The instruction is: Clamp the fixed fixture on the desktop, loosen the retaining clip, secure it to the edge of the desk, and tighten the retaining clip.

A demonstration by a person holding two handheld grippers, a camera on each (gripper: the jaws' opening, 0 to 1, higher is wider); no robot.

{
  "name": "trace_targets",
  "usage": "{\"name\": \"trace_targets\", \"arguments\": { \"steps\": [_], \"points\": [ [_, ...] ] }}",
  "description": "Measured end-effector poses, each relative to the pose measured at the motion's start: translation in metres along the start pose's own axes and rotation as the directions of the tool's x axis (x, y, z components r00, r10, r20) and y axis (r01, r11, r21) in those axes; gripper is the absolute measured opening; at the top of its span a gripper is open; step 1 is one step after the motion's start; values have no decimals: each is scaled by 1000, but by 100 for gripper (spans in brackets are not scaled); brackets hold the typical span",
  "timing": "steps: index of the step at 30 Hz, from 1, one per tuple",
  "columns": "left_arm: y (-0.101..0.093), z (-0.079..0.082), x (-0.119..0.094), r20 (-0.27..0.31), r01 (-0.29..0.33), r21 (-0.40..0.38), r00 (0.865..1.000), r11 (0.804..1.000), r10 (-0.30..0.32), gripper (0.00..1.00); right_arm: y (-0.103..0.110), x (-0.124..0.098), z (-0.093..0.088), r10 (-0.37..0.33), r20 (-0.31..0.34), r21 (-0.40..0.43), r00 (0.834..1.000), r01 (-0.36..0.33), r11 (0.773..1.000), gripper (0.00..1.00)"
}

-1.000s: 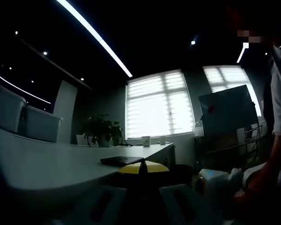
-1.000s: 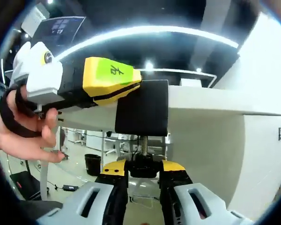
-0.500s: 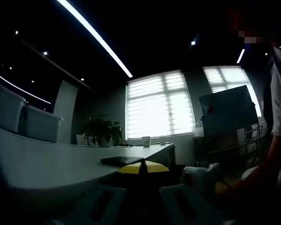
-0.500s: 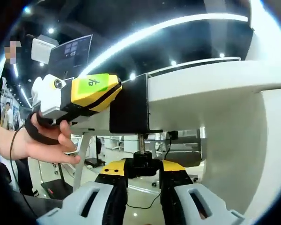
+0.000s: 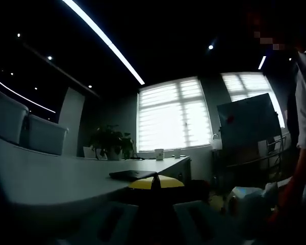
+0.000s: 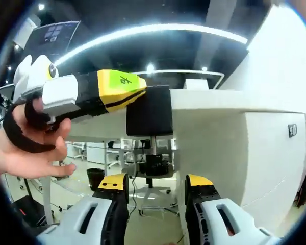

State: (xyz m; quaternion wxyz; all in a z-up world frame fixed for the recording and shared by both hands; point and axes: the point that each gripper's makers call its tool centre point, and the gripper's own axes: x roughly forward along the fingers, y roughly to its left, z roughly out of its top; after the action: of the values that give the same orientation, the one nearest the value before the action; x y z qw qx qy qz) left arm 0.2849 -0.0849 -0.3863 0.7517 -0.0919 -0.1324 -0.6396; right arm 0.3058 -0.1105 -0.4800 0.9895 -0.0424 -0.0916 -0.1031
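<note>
The black fixture [image 6: 149,117] is sitting on the edge of the white worktop [image 6: 214,99], its flat body lying against the edge face and its threaded screw hanging down to a dark knob [image 6: 153,166] below. In the right gripper view, the left hand-held gripper [image 6: 137,94] is reaching in from the left and its yellow-tipped jaws are pressing on the fixture's upper left corner; whether they are gripping it or only touching it is hard to tell from here. A person's hand [image 6: 28,145] is wrapping around that gripper's white body with a dark strap across it. The right hand-held gripper [image 6: 155,186] is rising from the bottom of its own view with its jaws spread apart, just below the knob and not touching it.

In the dim left gripper view, the left hand-held gripper [image 5: 154,181] is showing its yellow tip with a dark thin piece standing between the jaws, which are lying close together. The worktop [image 5: 66,176] is stretching away to the left, carrying a dark flat object [image 5: 132,174], a potted plant [image 5: 111,142] and a white cup [image 5: 158,153]. Bright shuttered windows [image 5: 169,115] are glowing behind, a dark board [image 5: 248,122] is standing on the right, and a person's sleeve [image 5: 305,109] is showing at the right edge.
</note>
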Motion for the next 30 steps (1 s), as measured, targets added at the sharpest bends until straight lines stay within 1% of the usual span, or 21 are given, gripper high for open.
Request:
{"name": "trace_targets", "arguments": {
  "steps": [1,2,8,11,14,16,17,18,19,20,21,23,25,27,28,29,30],
  "points": [
    [0,0,0,1,-1,-3,1000,1000,1,1,0,5,2,-20,4,-49,1000,20,999,43],
    [0,0,0,2,-2,-4,1000,1000,2,1,-1,9,3,-29,12,-58,1000,29,998,42],
    [0,0,0,-1,-1,-5,1000,1000,1,1,-4,22,5,-58,2,-11,998,58,998,34],
    [-1,0,0,0,-1,-6,1000,1000,1,1,-1,25,5,-65,1,-3,998,65,998,34],
    [-1,0,-1,0,-1,-5,1000,1000,1,1,2,26,4,-74,-4,1,997,74,997,31],
    [-1,0,-1,1,-1,-5,1000,1000,1,1,4,26,4,-76,-5,-5,997,76,997,31],
    [-1,0,-1,1,-1,-6,1000,1000,1,1,-1,24,3,-85,-6,-22,996,84,996,30],
    [-1,0,-1,1,-1,-5,1000,1000,1,1,-6,23,3,-100,-4,-55,995,99,994,26],
    [-1,0,-1,-1,-1,-4,1000,1000,1,1,-7,25,3,-104,-6,-50,995,104,993,27],
    [-1,0,0,-2,-1,-2,1000,1000,1,1,-5,26,3,-85,-1,-15,996,85,996,27],
    [-1,0,0,-2,-1,-1,1000,1000,1,1,-4,26,3,-75,1,1,997,75,997,27],
    [-1,0,0,-2,-1,-2,1000,1000,1,1,-5,27,2,-62,3,-12,998,62,998,26],
    [-1,0,0,-2,-1,-3,1000,1000,1,1,-3,31,4,-15,13,19,1000,15,1000,26],
    [-1,0,0,-3,0,-2,1000,1000,0,1,0,32,3,57,31,39,998,-58,998,26],
    [-1,0,0,-4,0,-2,1000,1000,0,1,1,32,4,103,38,58,994,-105,993,26],
    [-1,0,0,-3,0,-2,1000,1000,0,1,2,32,4,148,44,71,988,-151,986,26],
    [-1,0,0,-4,0,-2,1000,1000,0,1,3,32,4,203,52,75,978,-207,975,26]
  ]
}}
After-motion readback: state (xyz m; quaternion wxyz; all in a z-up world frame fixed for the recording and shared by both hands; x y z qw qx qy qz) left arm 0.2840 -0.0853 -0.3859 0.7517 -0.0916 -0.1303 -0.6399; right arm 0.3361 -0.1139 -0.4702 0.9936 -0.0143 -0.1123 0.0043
